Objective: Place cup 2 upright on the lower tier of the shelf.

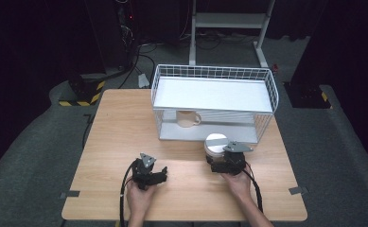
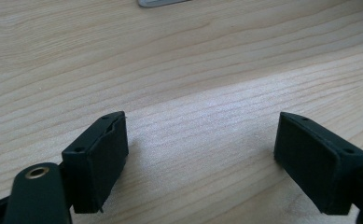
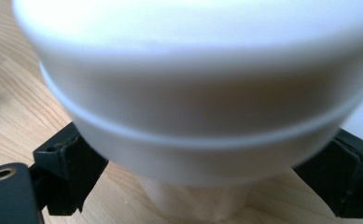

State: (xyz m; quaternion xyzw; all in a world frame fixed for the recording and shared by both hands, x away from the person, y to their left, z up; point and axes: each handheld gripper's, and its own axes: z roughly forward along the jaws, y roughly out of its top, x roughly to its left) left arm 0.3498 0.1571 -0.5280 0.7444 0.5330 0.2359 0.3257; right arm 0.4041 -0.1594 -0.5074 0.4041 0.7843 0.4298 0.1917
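**Right gripper clasps a white container at the front of the wire rack**

The right gripper (image 1: 221, 158) sits on the desk (image 1: 120, 132) with its jaws around a white, lidded container (image 1: 215, 144). In the right gripper view the container's (image 3: 193, 107) rounded wall bulges between the two black pads (image 3: 69, 163), which stand against its sides, so it is grasped. A paler, narrower base shows under it, resting on the wood.

The container stands just in front of the white wire rack (image 1: 267, 85), near the rack's lower right corner. Inside the rack, on the lower level, a cream mug (image 1: 187, 118) stands upright with its handle to the right.

The left gripper (image 1: 162, 174) lies well apart from the right one, toward the desk's near edge, held in the left hand (image 1: 139, 196). Its jaws are spread with bare wood between them, released.
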